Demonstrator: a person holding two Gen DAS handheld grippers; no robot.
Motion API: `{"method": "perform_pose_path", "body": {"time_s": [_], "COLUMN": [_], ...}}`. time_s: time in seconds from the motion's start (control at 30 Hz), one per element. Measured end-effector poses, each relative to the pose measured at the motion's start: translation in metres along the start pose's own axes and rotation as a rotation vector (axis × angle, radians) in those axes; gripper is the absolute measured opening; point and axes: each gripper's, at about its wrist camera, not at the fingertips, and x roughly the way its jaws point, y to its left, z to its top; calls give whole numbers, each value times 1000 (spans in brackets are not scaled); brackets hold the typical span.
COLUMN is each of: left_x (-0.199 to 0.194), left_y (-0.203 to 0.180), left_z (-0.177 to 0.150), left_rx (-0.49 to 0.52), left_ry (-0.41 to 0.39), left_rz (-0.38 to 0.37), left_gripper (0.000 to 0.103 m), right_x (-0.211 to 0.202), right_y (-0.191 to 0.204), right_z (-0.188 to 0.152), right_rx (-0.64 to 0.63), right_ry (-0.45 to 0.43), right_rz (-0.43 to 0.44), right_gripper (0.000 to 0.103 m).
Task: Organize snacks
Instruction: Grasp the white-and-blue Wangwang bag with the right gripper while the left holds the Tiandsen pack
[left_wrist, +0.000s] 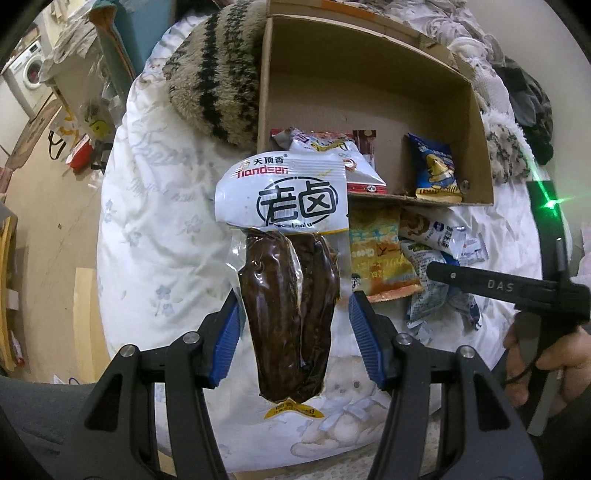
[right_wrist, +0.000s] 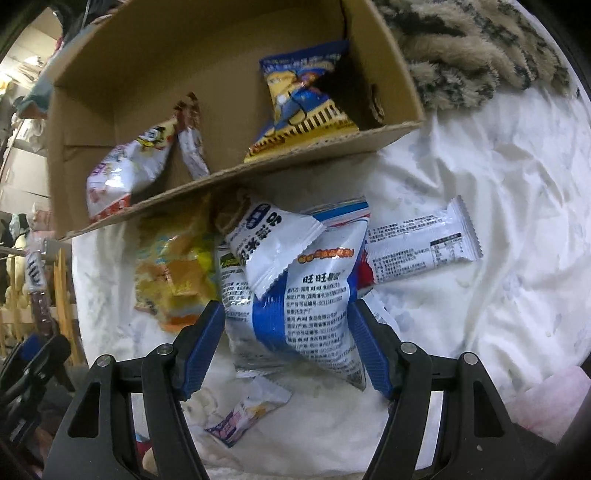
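A vacuum pack of dark braised meat with a white label (left_wrist: 291, 280) lies between the blue pads of my left gripper (left_wrist: 293, 325); the jaws stand wide and barely touch it. A cardboard box (left_wrist: 476, 122) holds a white-red bag (left_wrist: 332, 155) and a blue-yellow bag (left_wrist: 436, 170). My right gripper (right_wrist: 288, 332) is open around a blue-white snack bag (right_wrist: 306, 306) lying on the bed; it also shows in the left wrist view (left_wrist: 439, 271). The box (right_wrist: 332, 147) holds the same bags (right_wrist: 306, 103) (right_wrist: 125, 166).
A pile of snacks lies before the box: a yellow bag (right_wrist: 177, 269), a white bar (right_wrist: 421, 240), a small packet (right_wrist: 247, 410). A striped fuzzy cushion (left_wrist: 218, 70) sits beside the box on the white quilt (left_wrist: 155, 221). Floor and clutter lie left.
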Motion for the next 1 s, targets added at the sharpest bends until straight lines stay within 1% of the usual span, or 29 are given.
{"method": "perform_pose_path", "body": {"time_s": [0.07,0.13,0.17,0.2,0.23,0.27,0.33,0.47,0.57,0.6,0.67,0.77,0.8,0.83,0.87,0.93,1.0], "left_x": [0,0,0,0,0,-1,-2,-4,-3,-3,-3,-6,-8,-9,-10,-15,-25], "left_y": [3,4,4,3,2,1,0,1,3,3,4,3,1,0,-2,-3,-1], "left_z": [2,3,3,3,3,2,1,-1,-2,-3,-3,-3,-3,-3,-3,-3,-2], "left_rx": [-18,-29,-30,-30,-28,-24,-18,-16,-21,-21,-20,-14,-2,5,11,14,5], "left_ry": [-1,0,2,2,1,-1,-8,-22,-23,-23,-27,-50,-66,-74,-83,-108,-150], "left_rz": [-4,-9,-11,-12,-13,-12,-7,9,19,24,30,49,63,69,71,66,62], "left_gripper": [53,53,53,53,53,53,53,54,53,53,53,53,53,53,53,53,53], "right_x": [6,11,14,15,13,10,5,-9,-23,-28,-35,-43,-48,-52,-61,-74,-81], "right_y": [0,-1,1,1,1,1,0,0,-3,-4,-7,-10,-13,-12,-14,-15,-11], "right_z": [3,4,4,3,2,1,-2,-11,-25,-30,-34,-40,-40,-39,-38,-34,-33], "right_rx": [7,5,5,3,-5,-12,-10,-26,-28,-27,-32,-16,-3,7,18,16,18], "right_ry": [4,12,25,37,39,37,39,26,23,22,14,-10,-20,-32,-73,-125,-170], "right_rz": [0,12,27,52,63,68,103,150,209,241,272,332,373,400,443,480,500], "right_gripper": [79,79,77,71,61,56,50,48,48,48,48,48,48,48,48,48,48]}}
